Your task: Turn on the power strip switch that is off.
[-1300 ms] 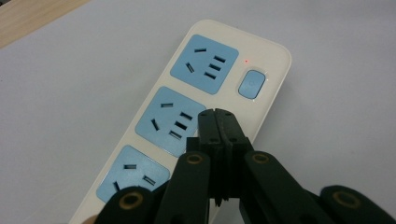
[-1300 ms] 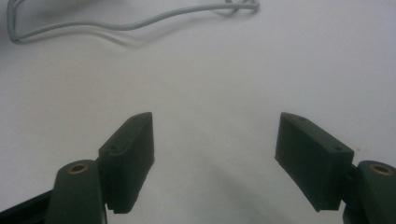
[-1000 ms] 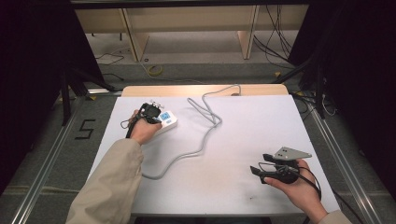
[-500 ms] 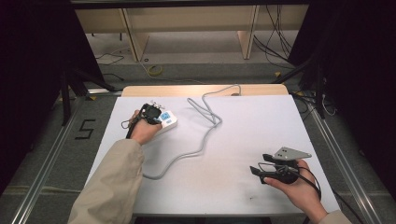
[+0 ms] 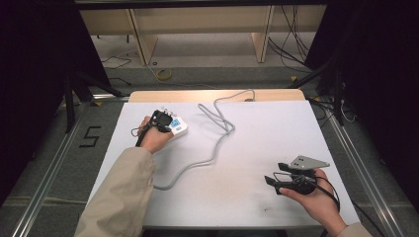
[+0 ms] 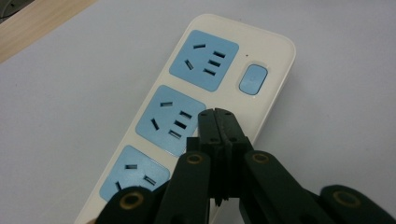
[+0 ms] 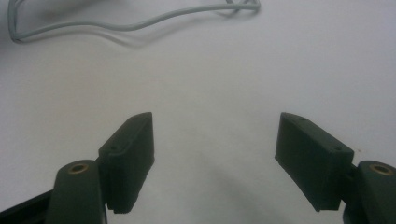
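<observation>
Two grippers are in our hands, and just one of them is at work. The left gripper (image 6: 218, 122) has its jaws pressed flat together with nothing between them, and the closed tip sits over the power strip (image 6: 275, 70), beside its middle socket (image 6: 170, 120) and a little short of the blue switch (image 6: 253, 79). From above, the power strip (image 5: 179, 127) lies on the white table (image 5: 276, 123) toward its far left part, with our left gripper (image 5: 160, 121) on top of it. Its grey cord (image 5: 217, 118) snakes away from the strip across the middle of the table and off over the far edge.

The right gripper (image 5: 284, 174) rests well apart from the strip, near the table's front right, with the right hand (image 5: 314, 197) under it. Its jaws (image 7: 215, 158) stand wide apart, released, over bare table, with only the cord (image 7: 140, 23) lying beyond them.

We judge the step in hand to be pressing the switch with the closed tip. If so, the next move calls for sliding the tip forward from the middle socket to the switch, then a short straight push down. The strip is light and nothing pins it, so a slanted push may skid it.
</observation>
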`<action>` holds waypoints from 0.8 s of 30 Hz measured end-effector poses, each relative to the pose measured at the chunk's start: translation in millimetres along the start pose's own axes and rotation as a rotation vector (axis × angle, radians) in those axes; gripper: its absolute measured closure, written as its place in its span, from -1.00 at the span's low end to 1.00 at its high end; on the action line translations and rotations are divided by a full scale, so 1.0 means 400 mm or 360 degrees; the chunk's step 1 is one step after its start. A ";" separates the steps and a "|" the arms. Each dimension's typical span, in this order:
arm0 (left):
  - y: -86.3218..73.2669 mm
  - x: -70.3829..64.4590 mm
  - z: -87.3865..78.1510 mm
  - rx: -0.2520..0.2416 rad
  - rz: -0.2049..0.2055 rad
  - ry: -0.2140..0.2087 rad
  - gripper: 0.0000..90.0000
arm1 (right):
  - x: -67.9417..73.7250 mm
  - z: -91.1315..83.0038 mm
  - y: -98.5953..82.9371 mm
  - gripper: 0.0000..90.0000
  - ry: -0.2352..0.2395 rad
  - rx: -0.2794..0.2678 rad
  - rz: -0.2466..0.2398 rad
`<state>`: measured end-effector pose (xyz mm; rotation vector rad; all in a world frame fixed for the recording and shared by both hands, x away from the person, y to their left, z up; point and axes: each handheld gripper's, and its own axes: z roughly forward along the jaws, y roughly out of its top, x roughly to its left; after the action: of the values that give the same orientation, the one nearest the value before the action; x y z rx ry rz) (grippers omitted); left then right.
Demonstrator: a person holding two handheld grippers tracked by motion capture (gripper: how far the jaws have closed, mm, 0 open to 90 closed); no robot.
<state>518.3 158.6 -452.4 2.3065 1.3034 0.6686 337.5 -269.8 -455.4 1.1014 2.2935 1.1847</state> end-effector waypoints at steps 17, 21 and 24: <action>0.002 -0.002 0.002 -0.0024 -0.0033 0.0007 1.00 | -0.001 0.000 0.000 -0.36 -0.0001 -0.0003 0.0004; 0.002 -0.002 0.002 -0.0025 -0.0035 -0.0001 1.00 | -0.002 0.000 0.000 -0.36 -0.0003 -0.0001 0.0002; 0.002 0.001 0.000 -0.0033 -0.0057 -0.0008 1.00 | -0.002 0.000 0.000 -0.36 -0.0004 -0.0002 0.0002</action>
<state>519.1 158.5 -451.9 2.2616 1.3259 0.6614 338.0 -270.5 -455.2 1.1036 2.2904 1.1843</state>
